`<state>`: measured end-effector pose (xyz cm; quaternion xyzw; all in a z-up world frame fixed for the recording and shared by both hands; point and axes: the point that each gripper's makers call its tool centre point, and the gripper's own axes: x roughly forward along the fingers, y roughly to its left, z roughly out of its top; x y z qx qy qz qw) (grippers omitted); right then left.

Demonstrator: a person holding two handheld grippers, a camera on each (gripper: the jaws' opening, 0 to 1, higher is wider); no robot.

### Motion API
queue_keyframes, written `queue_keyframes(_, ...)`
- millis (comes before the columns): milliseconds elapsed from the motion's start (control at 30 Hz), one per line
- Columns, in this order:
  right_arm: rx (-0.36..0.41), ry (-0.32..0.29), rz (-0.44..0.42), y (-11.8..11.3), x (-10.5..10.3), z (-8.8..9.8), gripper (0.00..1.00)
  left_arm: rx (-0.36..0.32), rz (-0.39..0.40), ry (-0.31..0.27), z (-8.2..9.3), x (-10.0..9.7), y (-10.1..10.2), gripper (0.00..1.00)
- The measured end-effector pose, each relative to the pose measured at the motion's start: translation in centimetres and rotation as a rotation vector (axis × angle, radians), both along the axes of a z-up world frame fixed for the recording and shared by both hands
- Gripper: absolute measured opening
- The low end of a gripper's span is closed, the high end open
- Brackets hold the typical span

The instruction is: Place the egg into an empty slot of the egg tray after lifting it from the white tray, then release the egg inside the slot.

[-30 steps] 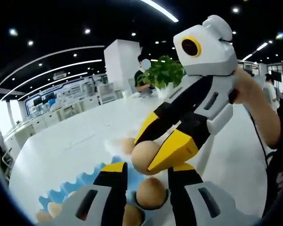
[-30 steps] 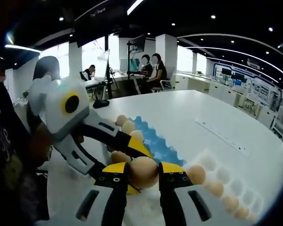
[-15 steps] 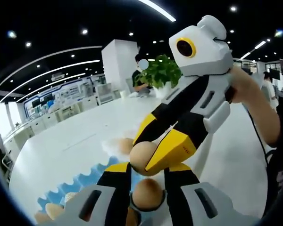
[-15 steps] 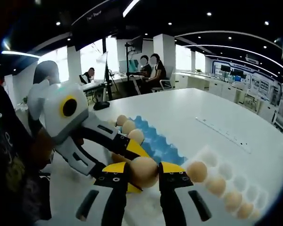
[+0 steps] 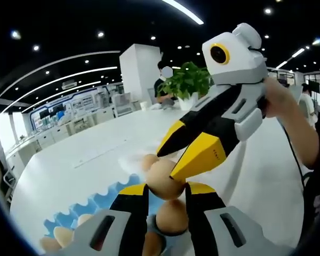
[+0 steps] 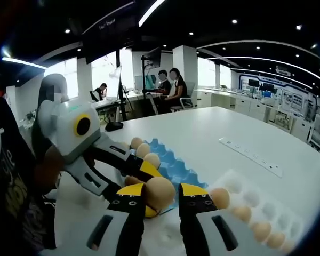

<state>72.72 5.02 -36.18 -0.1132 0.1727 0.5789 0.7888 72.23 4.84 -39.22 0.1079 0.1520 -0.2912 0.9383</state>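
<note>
We are seeing a white table point(image 6: 224, 128) bearing a blue egg tray point(image 6: 173, 162), a white tray point(image 6: 256, 205) just right of it, and a power strip point(image 6: 250, 156) lying farther right.

Right gripper point(image 5: 168, 168): white moulded housing; two black arms with long grey slot insets, each ending in a yellow wedge-shaped tip; small dark lettering on the nearer tip's side face
Left gripper point(image 6: 133, 181): same pattern, white housing, black arms with grey slots, yellow tips
Own jaws at the bottom of each view: pale grey shells with dark oblong slots, black inner faces, yellow end caps carrying small screws
Hand point(image 5: 274, 98) on the right gripper's housing, thin black cable running down beside the forearm; dark garment at the frame's right edge
</note>
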Motion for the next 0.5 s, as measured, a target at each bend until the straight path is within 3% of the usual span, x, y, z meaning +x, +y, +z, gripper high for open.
queue_keyframes(500, -0.002, -0.004, -0.047, -1.5, 0.6, -0.7, 0.25, -0.006, 0.063, -0.005, 0.2, 0.6, 2.3, 0.27)
